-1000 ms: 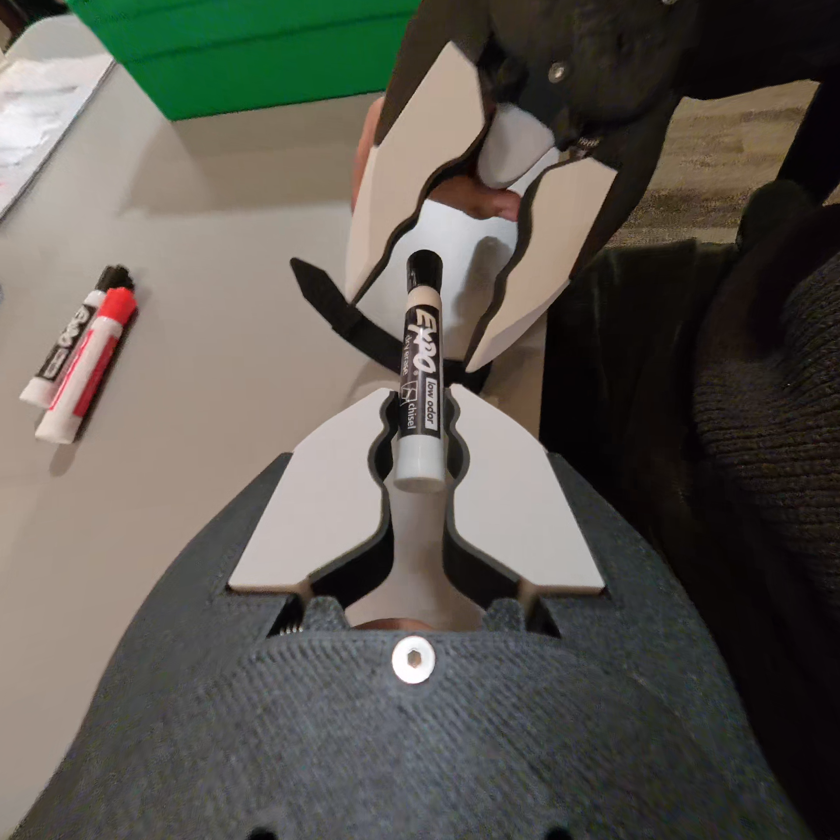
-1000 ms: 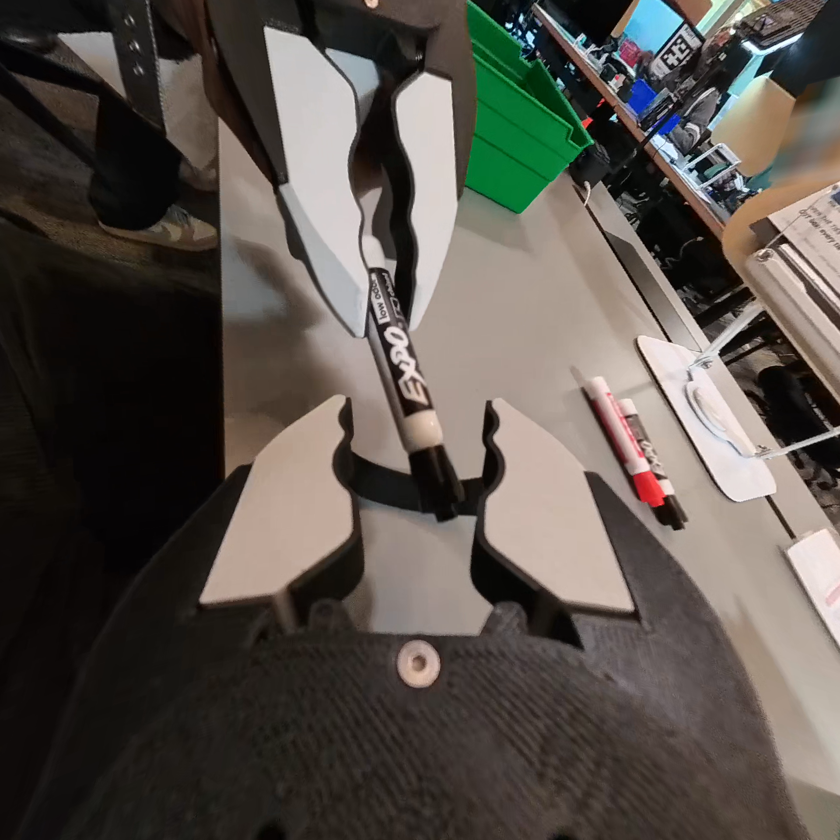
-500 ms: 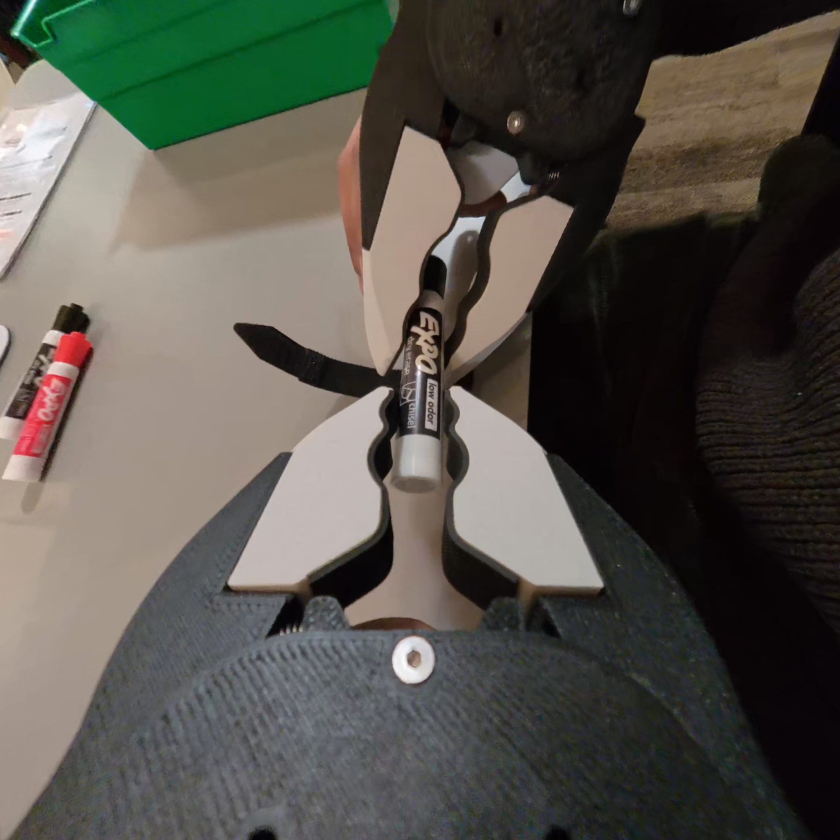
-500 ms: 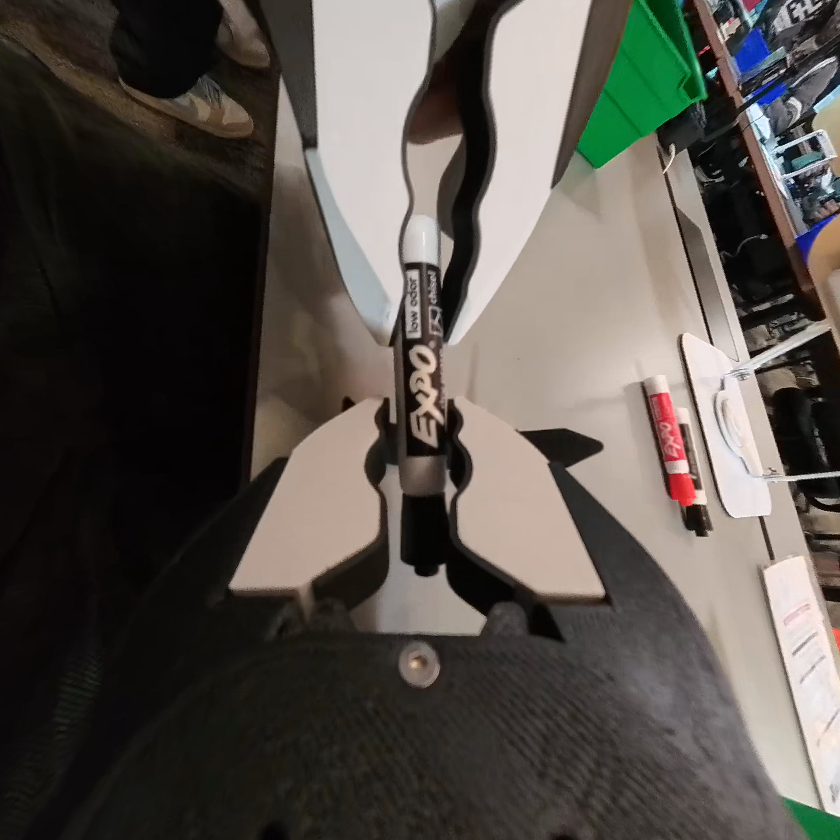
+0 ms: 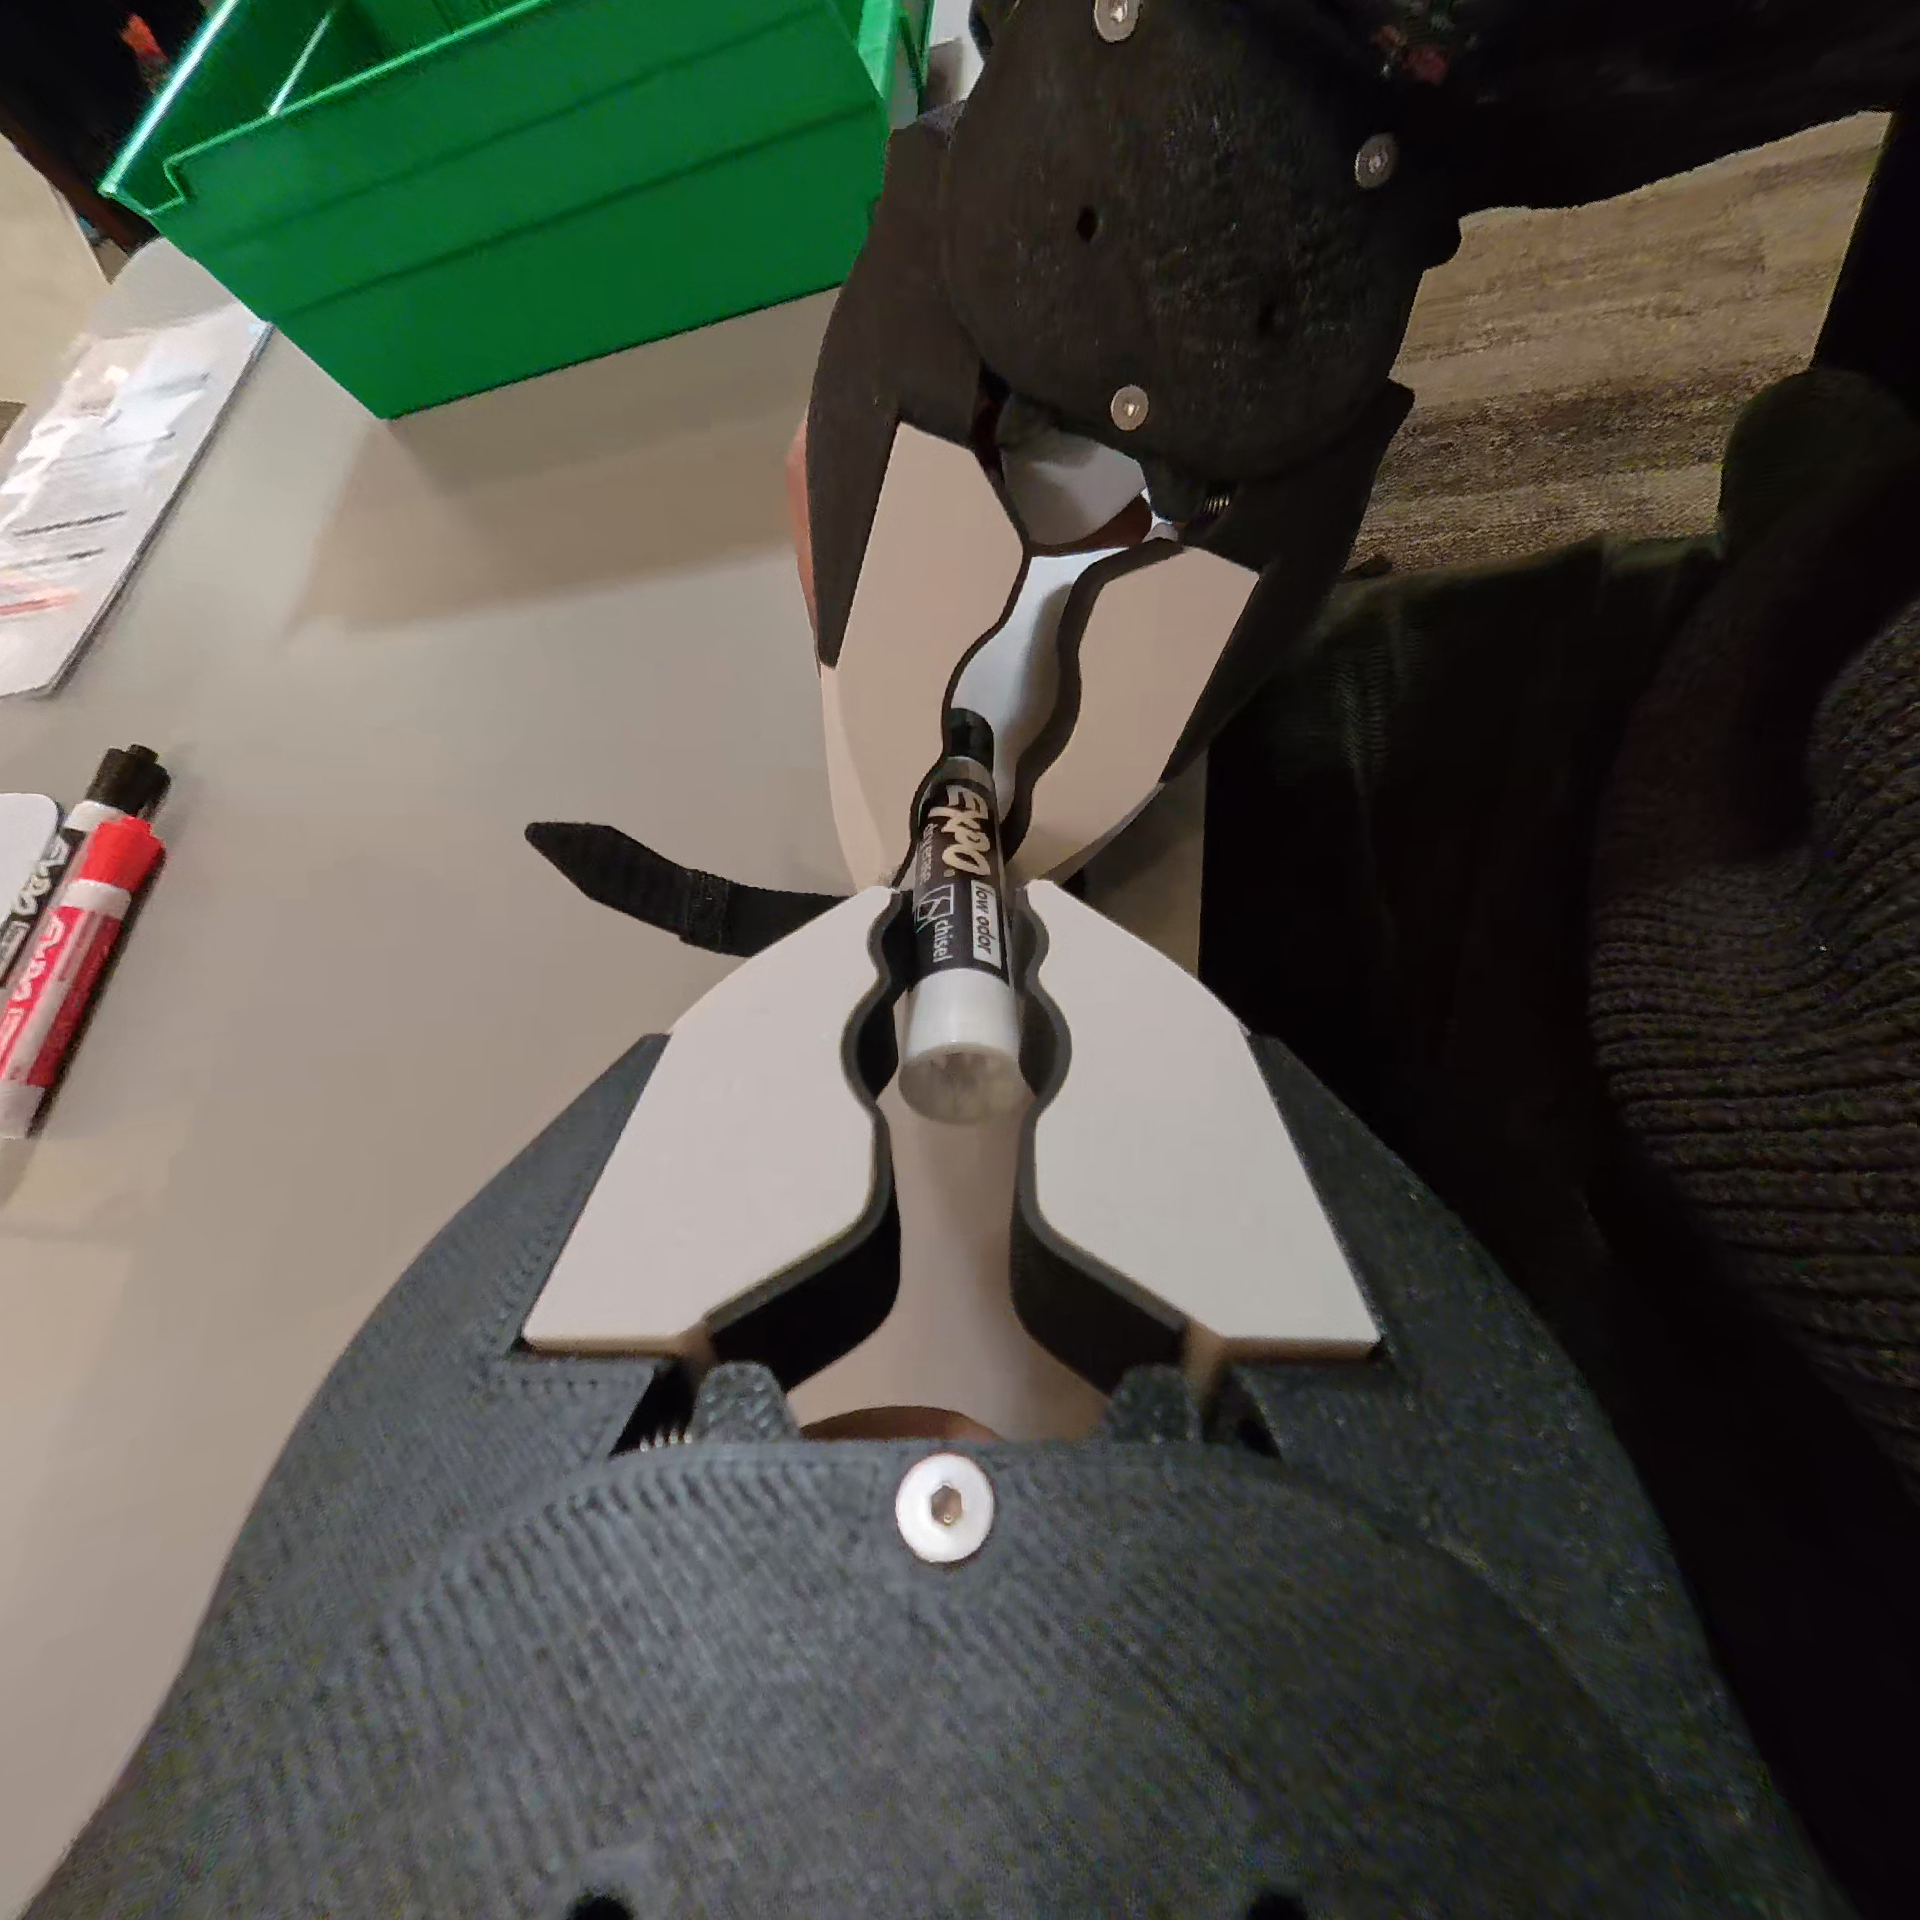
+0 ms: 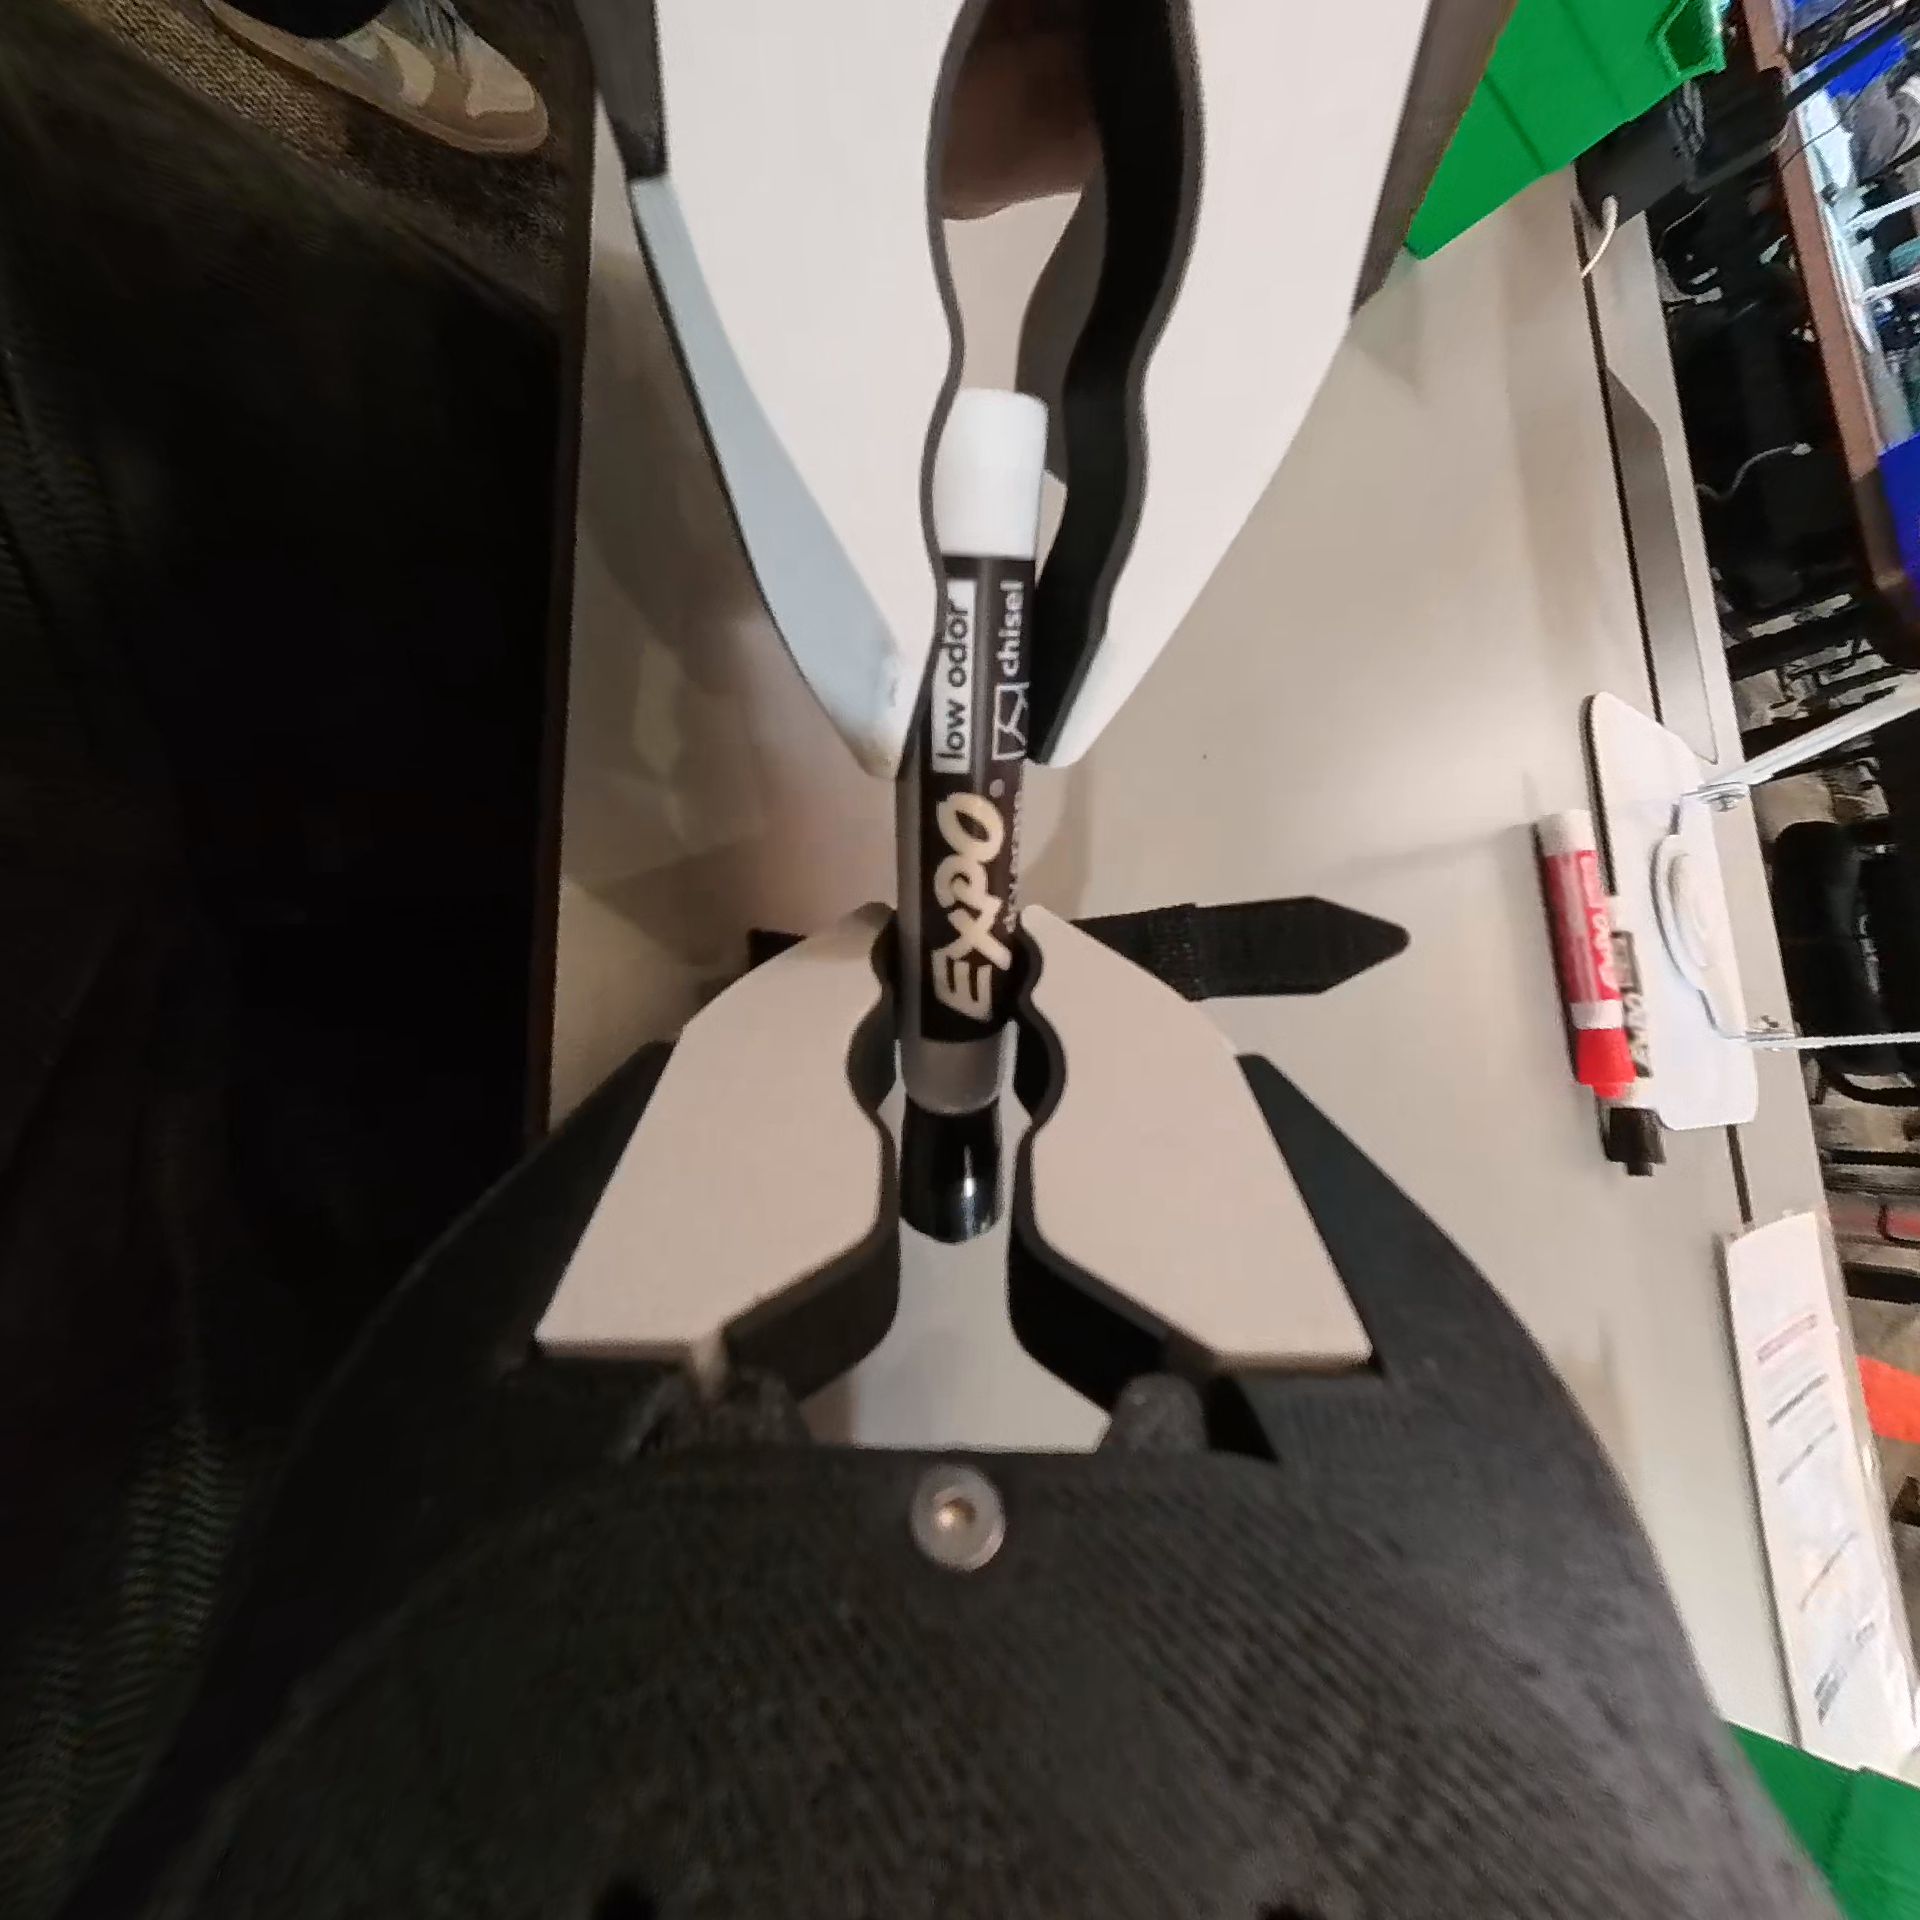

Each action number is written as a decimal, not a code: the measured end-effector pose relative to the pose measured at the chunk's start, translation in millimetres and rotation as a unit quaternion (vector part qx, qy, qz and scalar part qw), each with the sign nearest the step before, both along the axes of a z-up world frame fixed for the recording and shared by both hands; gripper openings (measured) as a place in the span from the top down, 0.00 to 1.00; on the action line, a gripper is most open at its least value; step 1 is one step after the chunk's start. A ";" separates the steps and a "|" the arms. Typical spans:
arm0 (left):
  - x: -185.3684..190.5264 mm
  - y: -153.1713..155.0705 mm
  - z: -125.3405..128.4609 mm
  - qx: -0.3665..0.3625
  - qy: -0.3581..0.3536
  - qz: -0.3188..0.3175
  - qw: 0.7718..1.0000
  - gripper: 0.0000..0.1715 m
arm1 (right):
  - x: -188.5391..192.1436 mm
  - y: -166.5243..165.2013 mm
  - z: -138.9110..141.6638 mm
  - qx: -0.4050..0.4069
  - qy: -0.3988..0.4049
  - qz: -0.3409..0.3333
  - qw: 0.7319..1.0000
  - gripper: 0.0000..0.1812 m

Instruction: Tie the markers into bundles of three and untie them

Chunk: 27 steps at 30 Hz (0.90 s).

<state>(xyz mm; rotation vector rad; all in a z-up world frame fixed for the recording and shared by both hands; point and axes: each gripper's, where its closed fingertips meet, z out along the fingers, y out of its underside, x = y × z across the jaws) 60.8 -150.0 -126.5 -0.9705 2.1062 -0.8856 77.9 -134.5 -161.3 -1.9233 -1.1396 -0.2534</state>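
Black-bodied marker (image 5: 956, 935), left wrist view: left gripper (image 5: 956, 914) clenched on its white tail end, right gripper (image 5: 1023, 842) closed around the cap end, above the bench's (image 5: 416, 727) near edge and a black strap (image 5: 665, 894). Right wrist view: right gripper (image 6: 956, 925) clamps the barrel; red marker (image 6: 1579, 956) and, apparently, a second black marker (image 6: 1631, 1132) lie towards the far edge.

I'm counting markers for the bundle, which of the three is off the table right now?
The black marker held between both grippers; the red marker and other black one lie together on the table.
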 end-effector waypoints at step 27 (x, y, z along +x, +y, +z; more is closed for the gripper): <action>7.2 20.5 -1.7 -0.113 0.004 0.065 0.991 0.70 | 29.1 2.2 -6.6 -0.035 -0.041 -0.064 0.996 0.93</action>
